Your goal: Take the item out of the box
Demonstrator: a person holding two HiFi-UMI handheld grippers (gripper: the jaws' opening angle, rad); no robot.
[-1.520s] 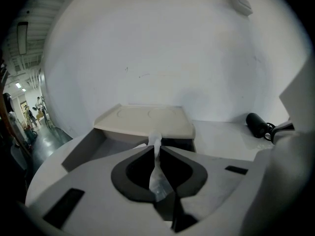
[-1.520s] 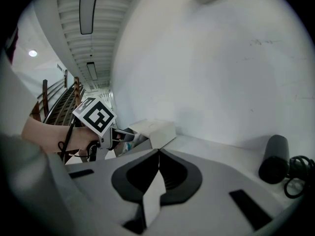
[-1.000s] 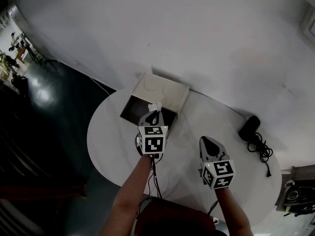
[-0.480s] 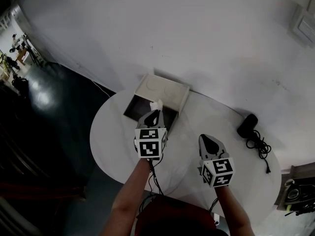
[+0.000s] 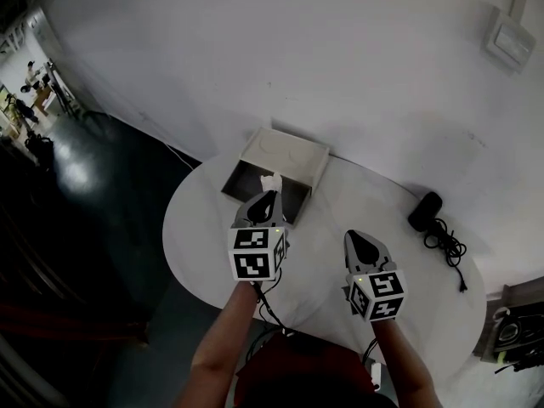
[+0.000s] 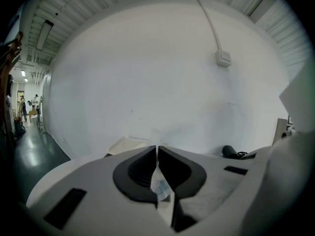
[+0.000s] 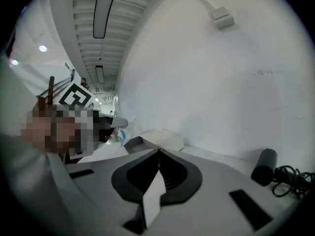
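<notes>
An open box [image 5: 286, 150] with a dark inside stands at the far side of the round white table [image 5: 194, 232], its pale lid tipped back toward the wall. My left gripper [image 5: 266, 196] hovers over the box's near edge, shut on a small white packet [image 5: 270, 181] that sticks up past its tips. In the left gripper view the packet [image 6: 160, 186], white with bluish print, is pinched between the shut jaws, the box [image 6: 129, 143] beyond them. My right gripper [image 5: 356, 241] hangs over the table to the right, shut and empty [image 7: 158, 152].
A black cylinder [image 5: 424, 210] with a coiled black cable [image 5: 447, 250] lies at the table's right side, near the wall. A white wall runs behind the box, with a wall fitting [image 5: 510, 38] high up. Dark floor lies off the table's left edge.
My left gripper has risen toward the head camera with the packet still in its jaws. The right gripper has barely moved.
</notes>
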